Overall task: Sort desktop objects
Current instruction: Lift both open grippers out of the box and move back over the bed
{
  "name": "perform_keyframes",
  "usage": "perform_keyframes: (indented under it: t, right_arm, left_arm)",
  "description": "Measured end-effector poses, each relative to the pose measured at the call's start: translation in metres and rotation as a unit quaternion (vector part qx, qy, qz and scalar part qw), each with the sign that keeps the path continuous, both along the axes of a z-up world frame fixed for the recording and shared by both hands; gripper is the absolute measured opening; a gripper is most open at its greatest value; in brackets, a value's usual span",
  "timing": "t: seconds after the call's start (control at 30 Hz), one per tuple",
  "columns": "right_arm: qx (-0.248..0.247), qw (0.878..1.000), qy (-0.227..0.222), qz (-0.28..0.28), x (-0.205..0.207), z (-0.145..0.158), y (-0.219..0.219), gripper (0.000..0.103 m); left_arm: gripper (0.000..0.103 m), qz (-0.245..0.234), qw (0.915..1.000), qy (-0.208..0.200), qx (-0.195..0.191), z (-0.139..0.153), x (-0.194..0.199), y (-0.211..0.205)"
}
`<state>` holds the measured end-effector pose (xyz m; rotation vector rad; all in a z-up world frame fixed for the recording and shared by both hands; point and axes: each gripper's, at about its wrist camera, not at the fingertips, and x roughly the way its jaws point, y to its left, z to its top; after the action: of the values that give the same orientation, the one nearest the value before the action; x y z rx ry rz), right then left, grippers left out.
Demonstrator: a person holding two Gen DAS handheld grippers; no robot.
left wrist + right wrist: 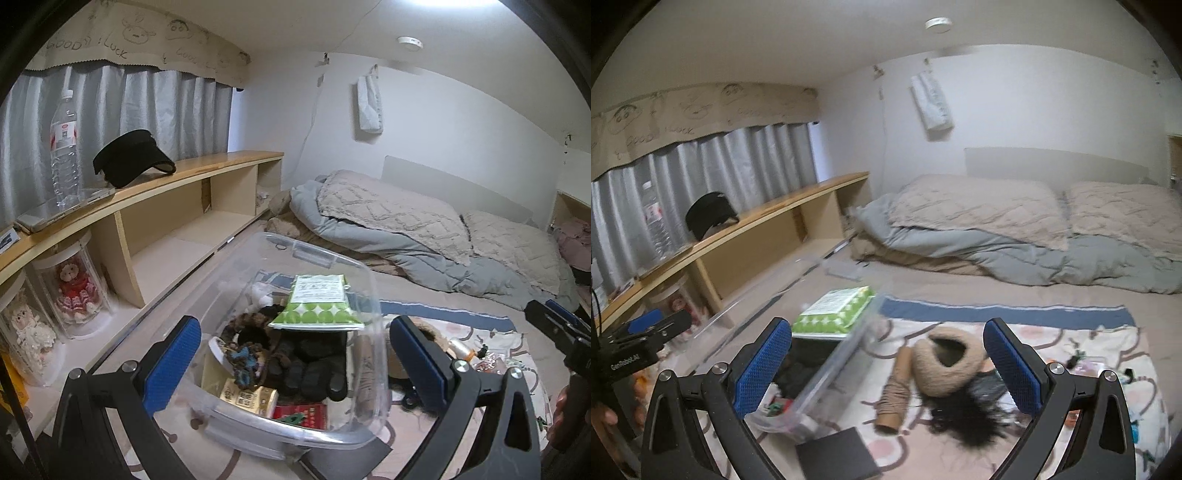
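A clear plastic storage box sits on the patterned mat in front of my left gripper, which is open and empty just above its near rim. Inside lie a green-dotted packet, black gloves, a gold box and a red packet. In the right wrist view my right gripper is open and empty above the mat. The box is at its left, with the green packet on top. A beige fuzzy hat, a twine spool and a black feathery item lie between its fingers.
A long wooden shelf runs along the left with a water bottle and black visor on top and doll jars below. A folded duvet lies behind. Small trinkets lie at the mat's right. A black card lies near the box.
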<state>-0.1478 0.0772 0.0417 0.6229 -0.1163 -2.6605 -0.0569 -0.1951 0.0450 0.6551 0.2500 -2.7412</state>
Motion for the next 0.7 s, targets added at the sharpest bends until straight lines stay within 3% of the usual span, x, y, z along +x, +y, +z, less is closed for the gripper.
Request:
perform_keyframes:
  t: [0.33,0.7]
  right_arm:
    - [0.001,0.998,0.019,-0.053,0.010,0.002,0.063,0.103]
    - [0.012,0.993,0.032,-0.109,0.012,-0.012,0.113,0.103]
  left_arm:
    - [0.103,-0.031,0.9993,0.021,-0.001,0.008,-0.005,0.033]
    - [0.103,-0.064,0.9977,0.020,-0.001,-0.002,-0.030,0.068]
